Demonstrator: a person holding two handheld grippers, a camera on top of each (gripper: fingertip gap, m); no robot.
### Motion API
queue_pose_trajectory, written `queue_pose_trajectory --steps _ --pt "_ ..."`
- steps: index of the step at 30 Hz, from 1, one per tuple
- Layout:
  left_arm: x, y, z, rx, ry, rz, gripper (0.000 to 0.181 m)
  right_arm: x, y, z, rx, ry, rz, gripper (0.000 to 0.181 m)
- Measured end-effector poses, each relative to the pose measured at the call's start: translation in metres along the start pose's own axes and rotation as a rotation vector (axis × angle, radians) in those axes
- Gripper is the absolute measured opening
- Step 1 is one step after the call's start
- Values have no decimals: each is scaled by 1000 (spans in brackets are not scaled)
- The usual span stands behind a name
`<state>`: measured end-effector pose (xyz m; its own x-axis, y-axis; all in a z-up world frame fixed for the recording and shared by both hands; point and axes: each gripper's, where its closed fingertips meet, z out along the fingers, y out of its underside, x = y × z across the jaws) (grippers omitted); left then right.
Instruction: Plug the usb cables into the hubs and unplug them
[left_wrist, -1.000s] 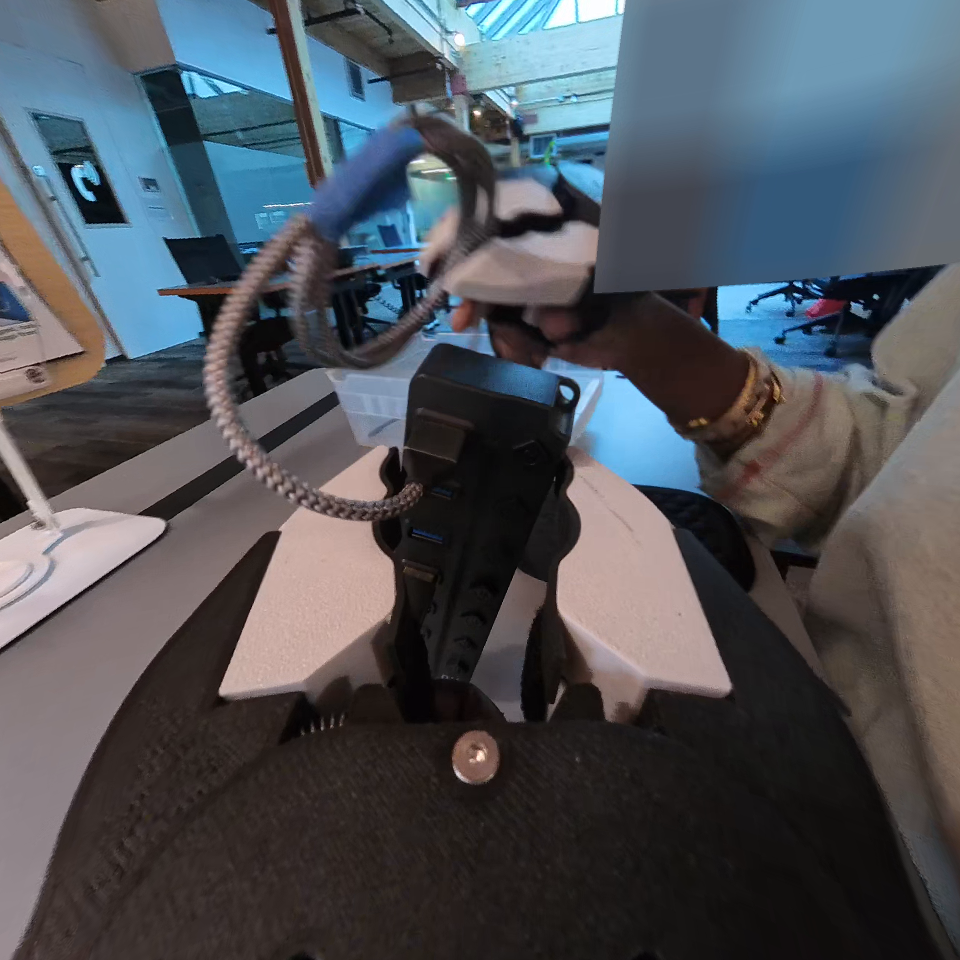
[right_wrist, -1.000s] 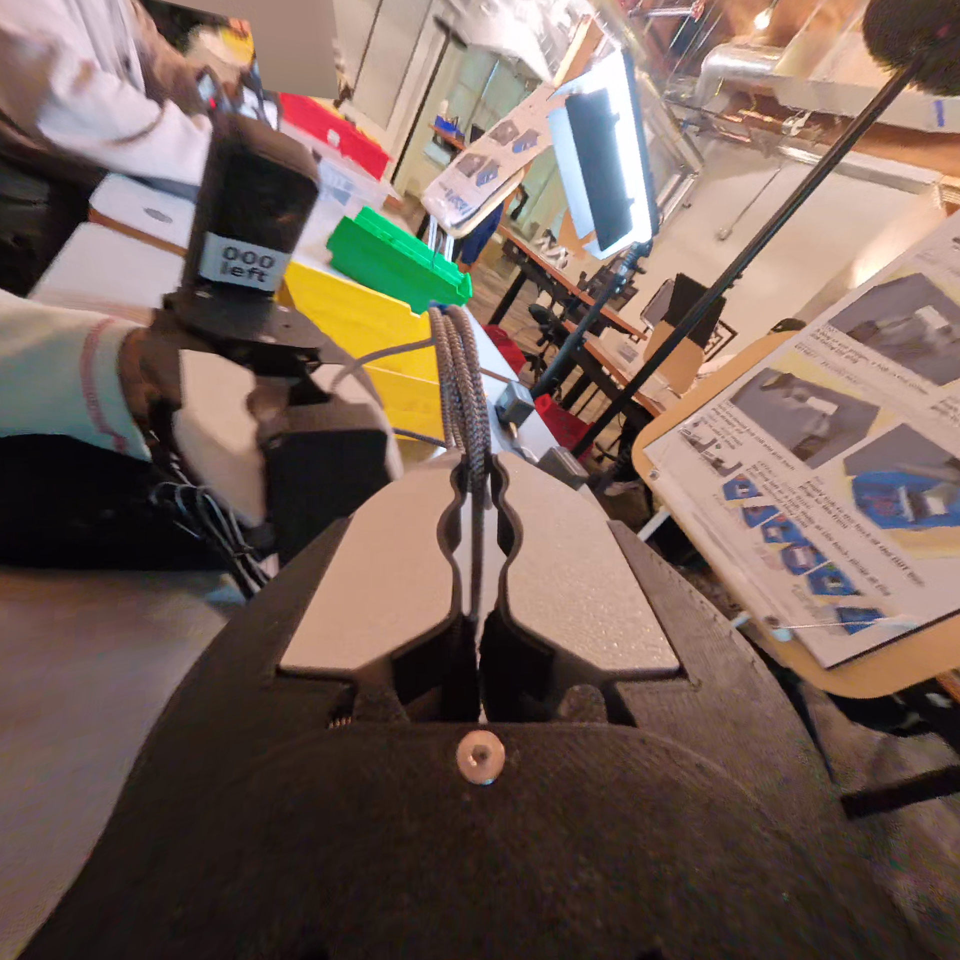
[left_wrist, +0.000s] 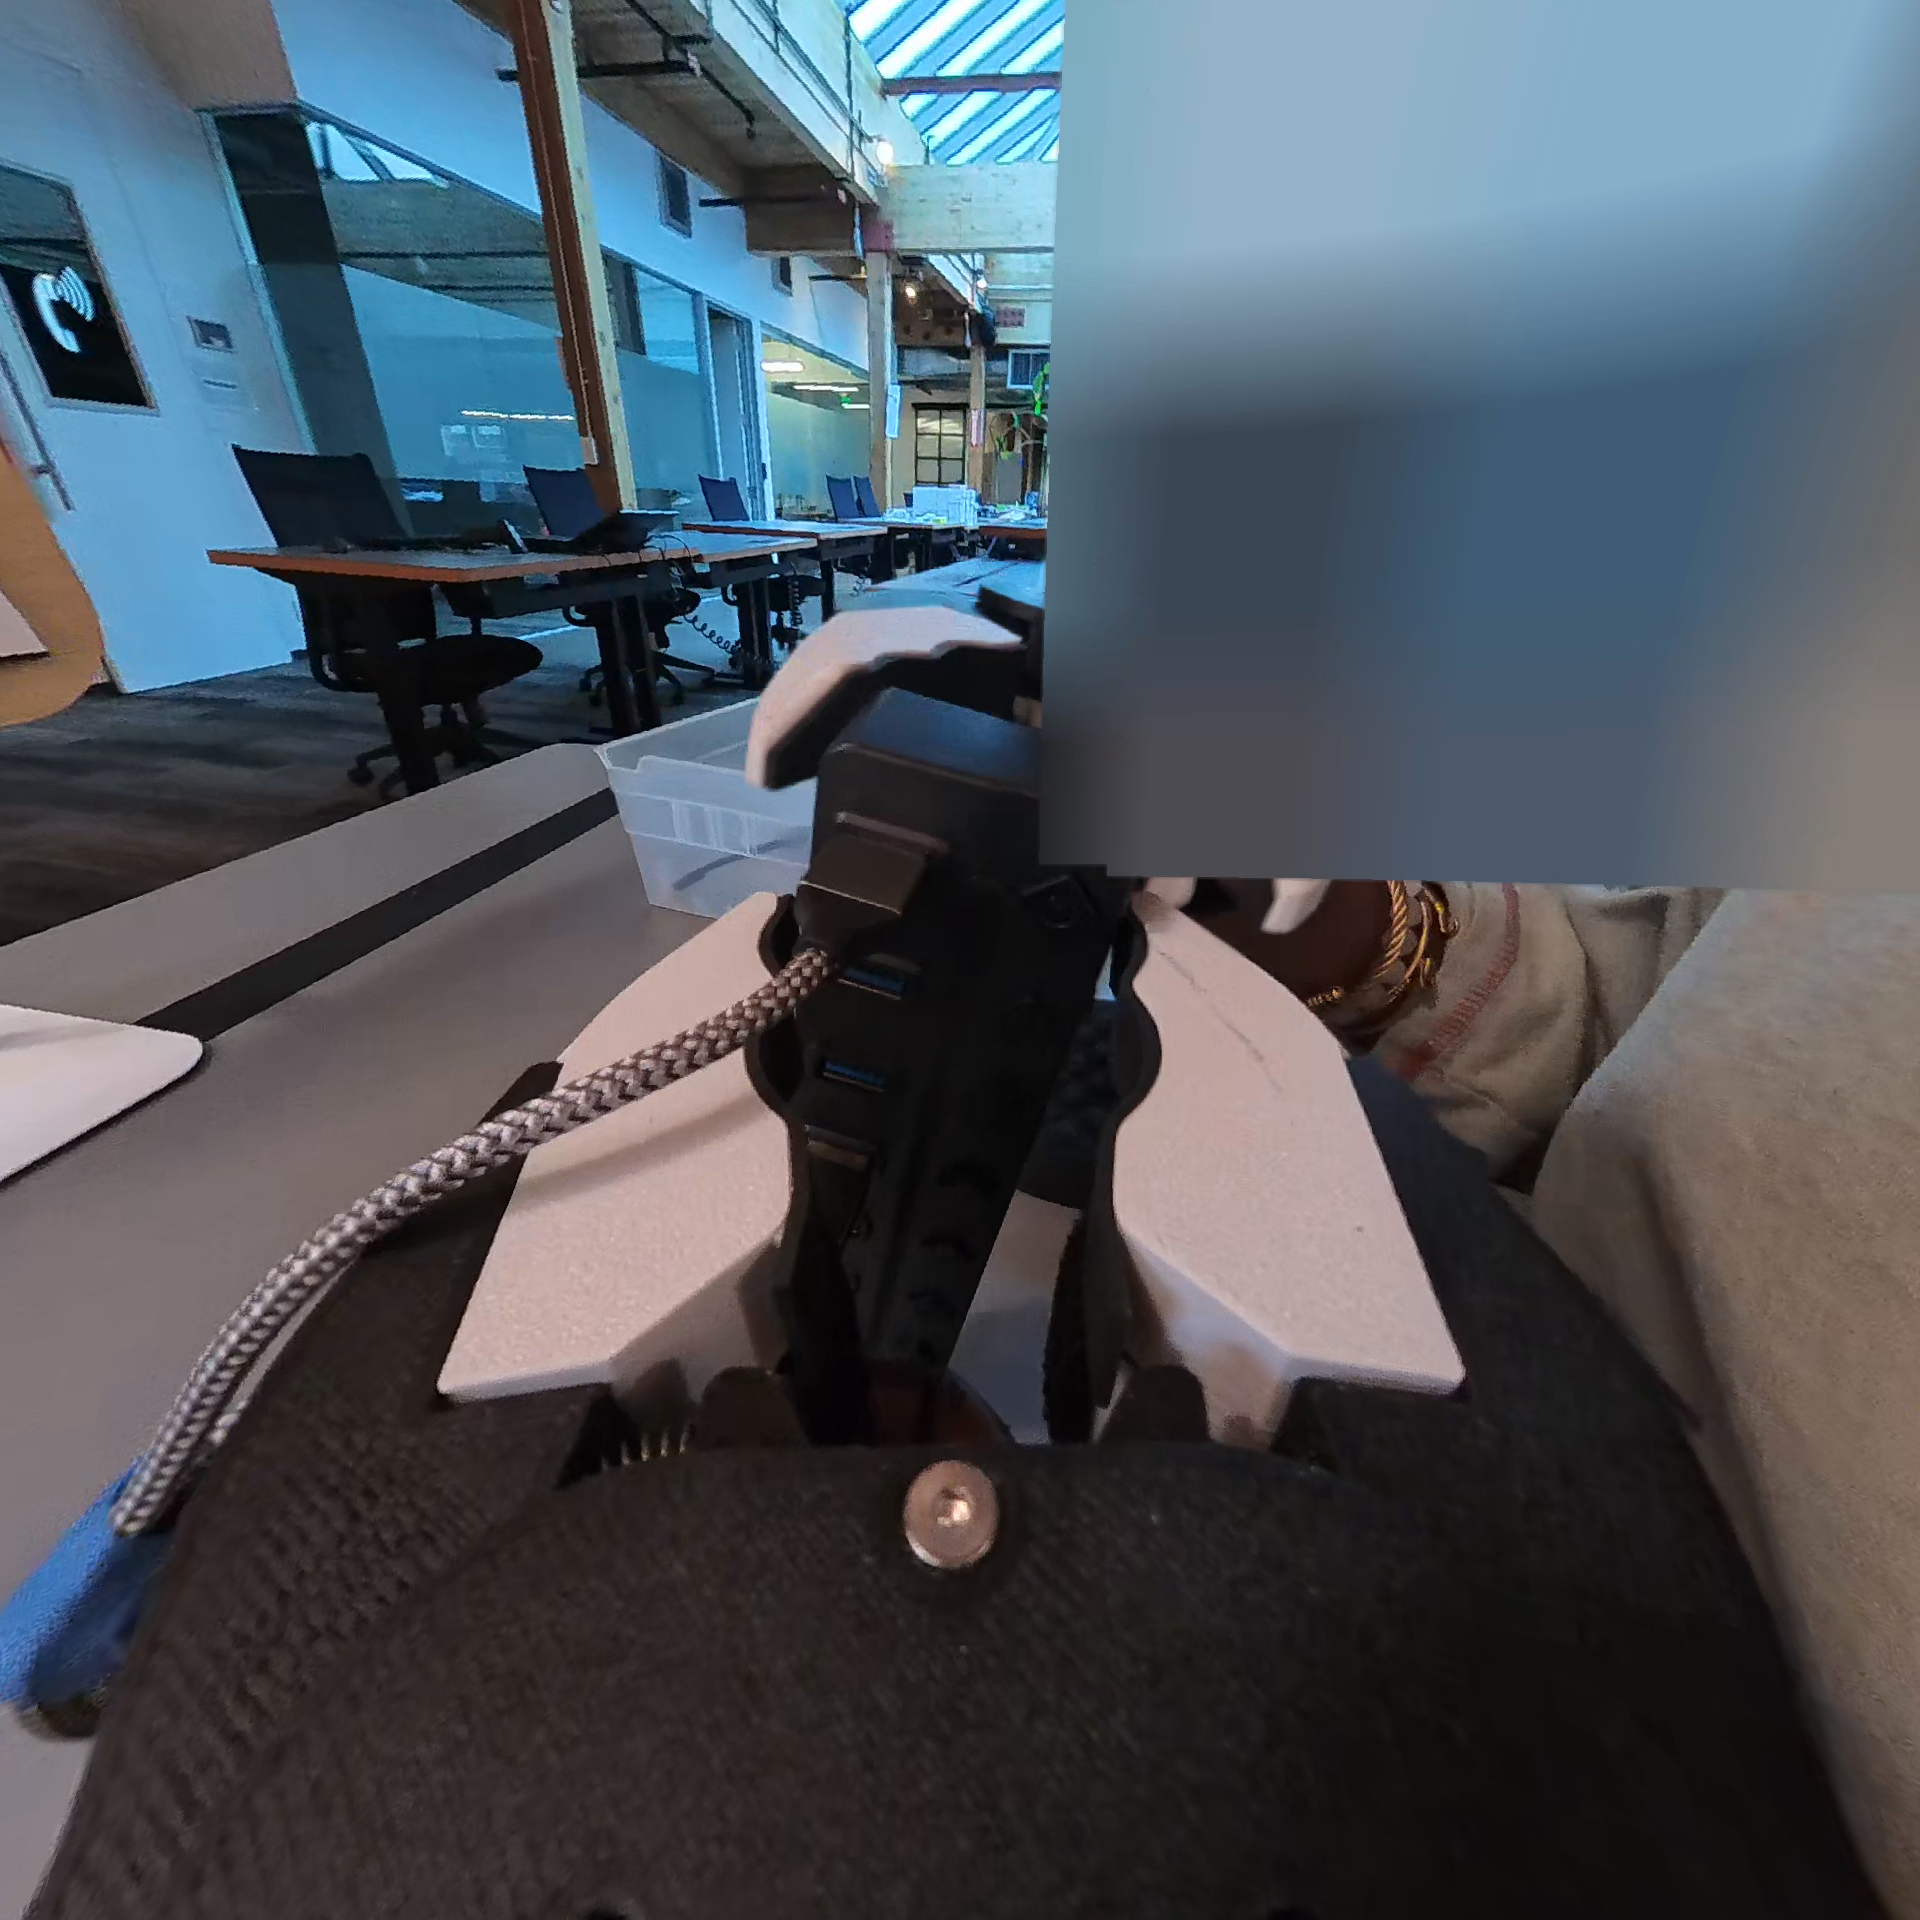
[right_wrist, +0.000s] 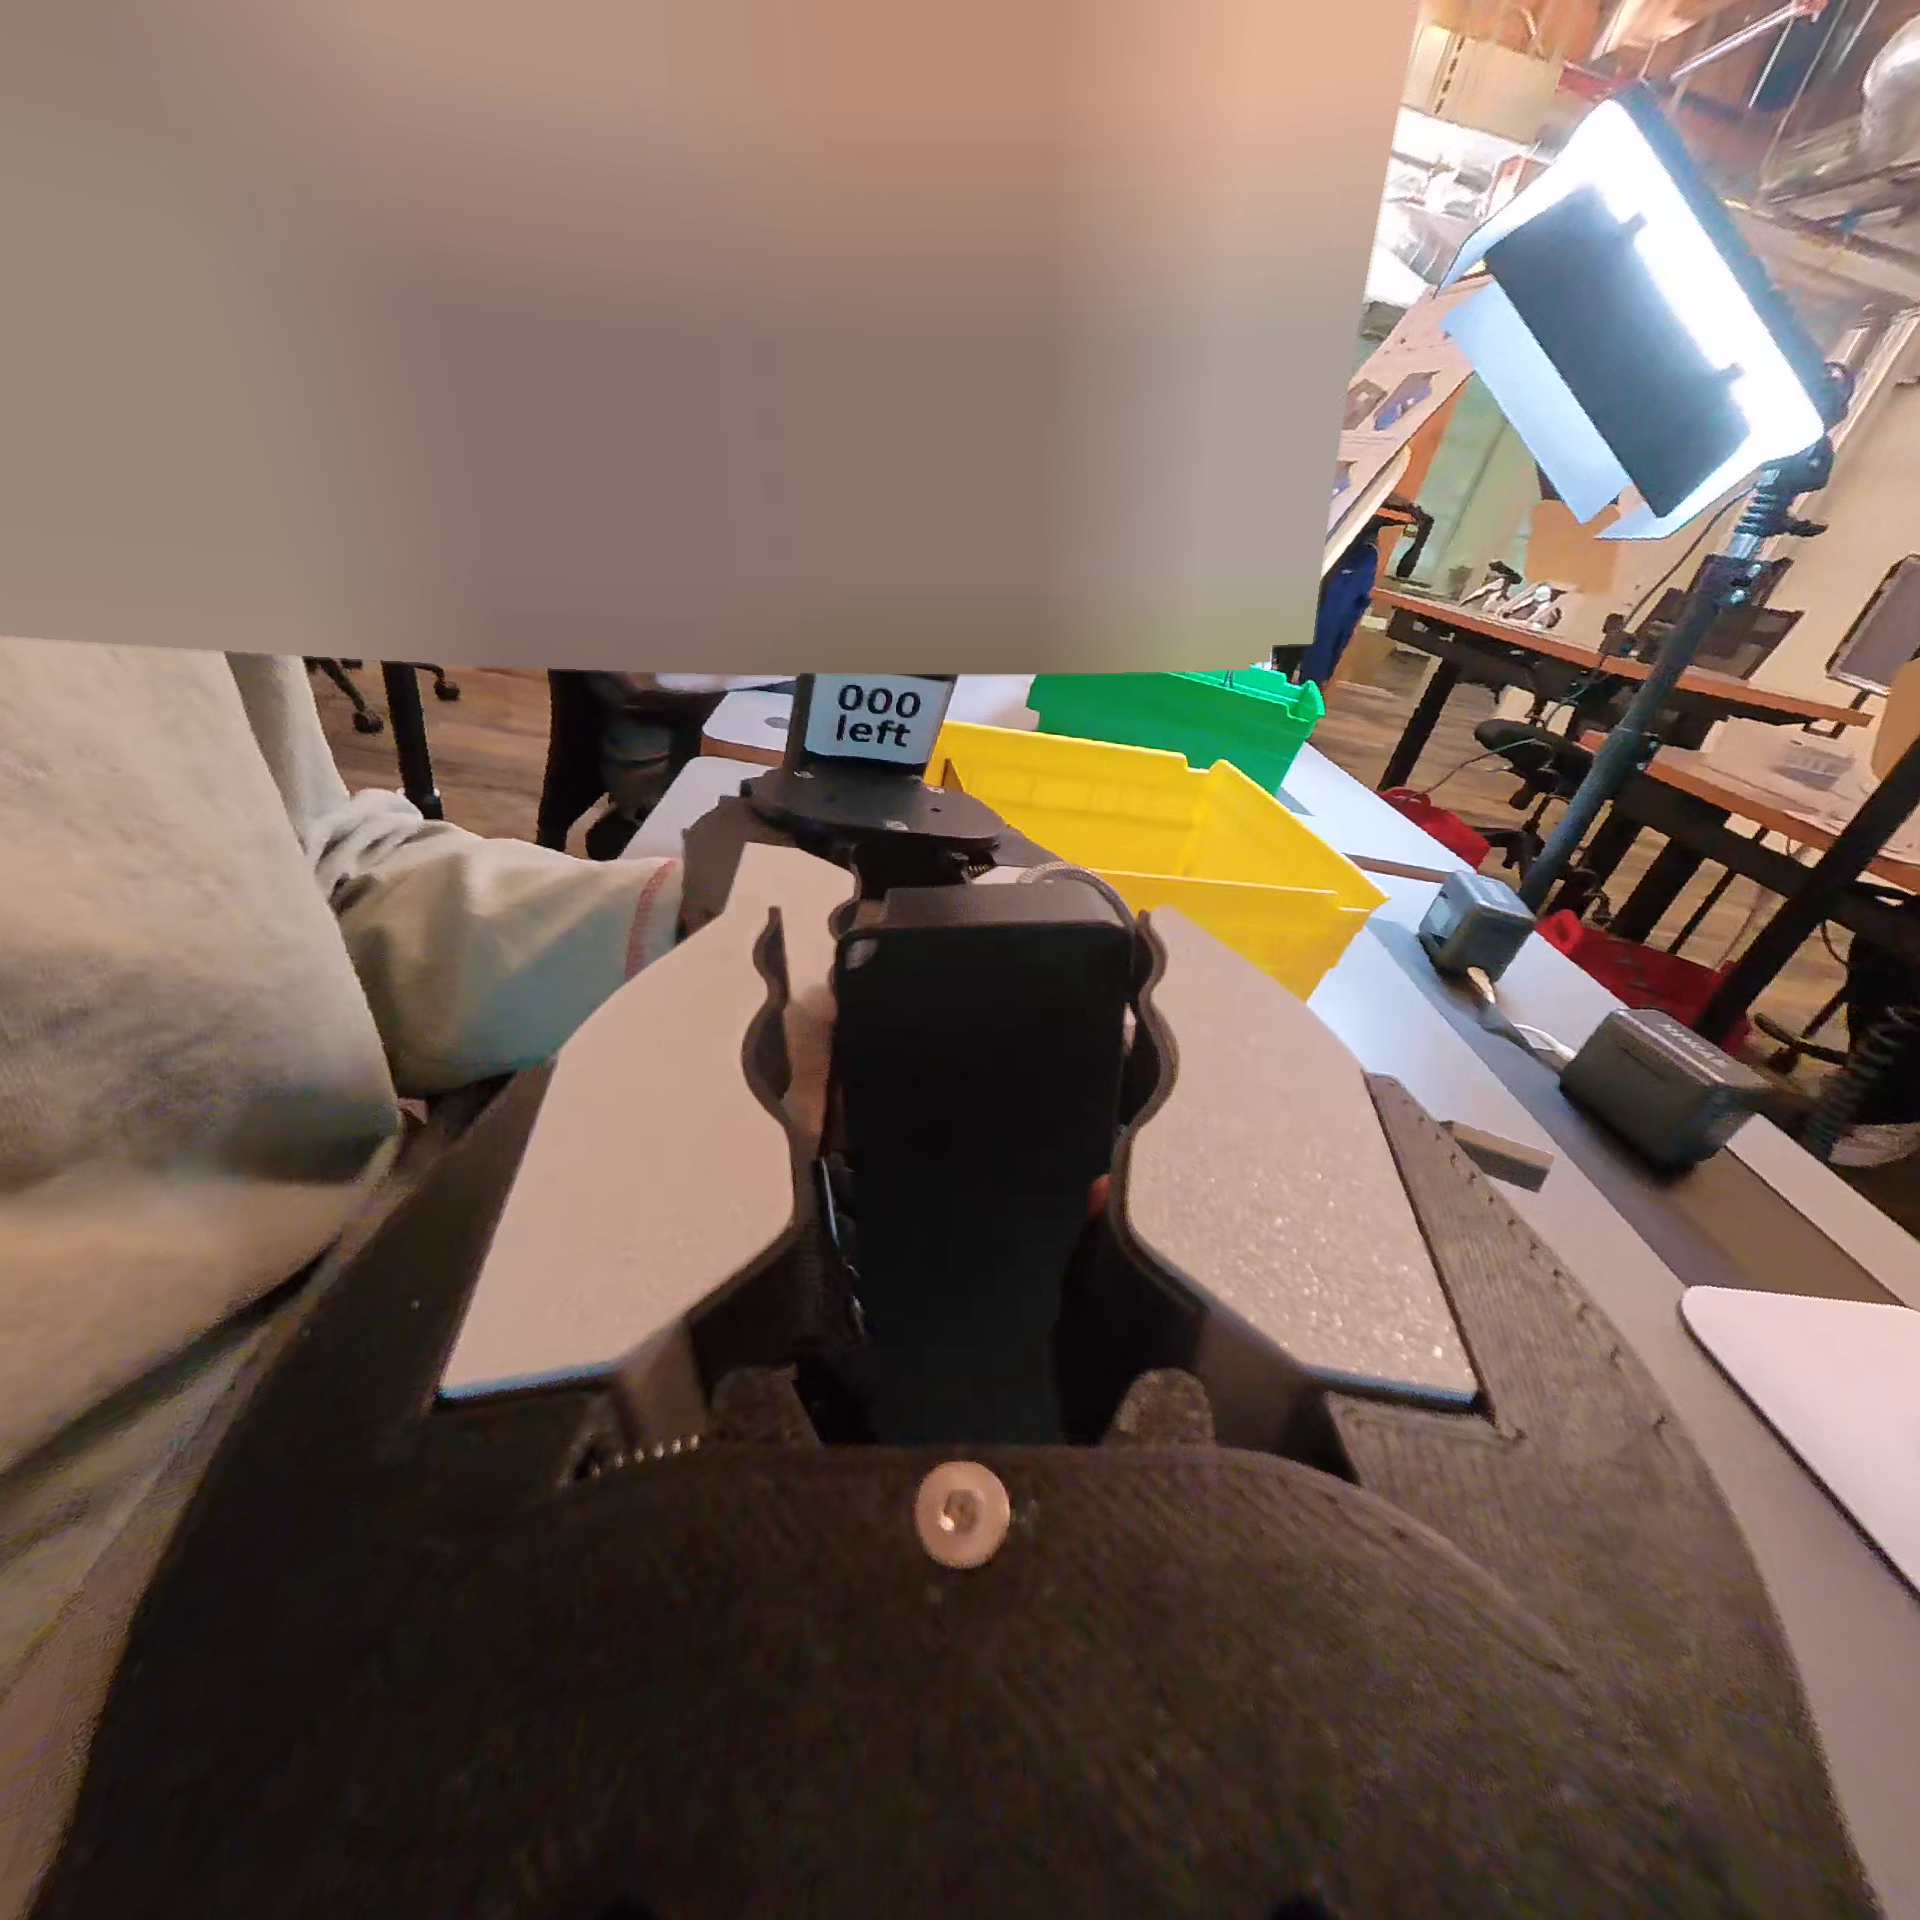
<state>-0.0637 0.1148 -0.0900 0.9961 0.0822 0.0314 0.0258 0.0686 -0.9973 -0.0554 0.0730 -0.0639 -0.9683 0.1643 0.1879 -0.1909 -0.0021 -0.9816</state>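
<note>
Gripping the black USB hub (left_wrist: 935, 1091) between its grey fingers (left_wrist: 644, 1195), the left gripper (left_wrist: 951, 997) is clamped part-way, jaws spread only as wide as the hub body. Hub stands upright in the jaws, tilted a bit, port side facing left. Black USB plug (left_wrist: 868, 873) sits in the hub's top port; two blue ports below it are free. Braided grey cable (left_wrist: 499, 1132) runs from the plug down-left across the left finger, ending near a blue wrap (left_wrist: 62, 1590) at the frame edge. Right gripper's grey finger (left_wrist: 852, 675) shows just behind the hub's top. Clear plastic bin (left_wrist: 696, 821) on the grey table (left_wrist: 312, 1039) behind the hub, to its left.

Right wrist view: right gripper (right_wrist: 956, 997) has jaws spread around the same hub (right_wrist: 977, 1122), seen from its plain back face. Fingers (right_wrist: 644, 1164) flank it on both sides; contact can't be confirmed, a thin gap seems to show on the left. Left gripper's black mount (right_wrist: 873, 821) sits directly behind the hub. Yellow bin (right_wrist: 1174, 831) behind-right of the hub, green bin (right_wrist: 1174, 707) beyond that.
</note>
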Motion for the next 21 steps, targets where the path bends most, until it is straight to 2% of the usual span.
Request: queue_pose_trajectory --steps 3,9,13,16,18,20,21 --pt "5 2 2 -20 12 29 59 1 5 0 -18 0 -11 54" --pt "8 9 5 -49 12 72 59 -2 11 -7 -25 24 -62 53" --pt "10 14 -14 -146 -7 121 58 4 7 -18 31 61 -41 53" --pt "5 9 -38 -160 -116 262 51 8 8 -21 40 71 -11 53" --pt "-5 -11 -50 -72 -244 397 46 9 9 -20 33 76 -6 54" --pt "-8 -29 -53 4 -308 522 42 9 9 -20 34 83 -3 54" --pt "-7 -33 -49 -1 -307 594 41 9 9 -20 37 87 2 54"
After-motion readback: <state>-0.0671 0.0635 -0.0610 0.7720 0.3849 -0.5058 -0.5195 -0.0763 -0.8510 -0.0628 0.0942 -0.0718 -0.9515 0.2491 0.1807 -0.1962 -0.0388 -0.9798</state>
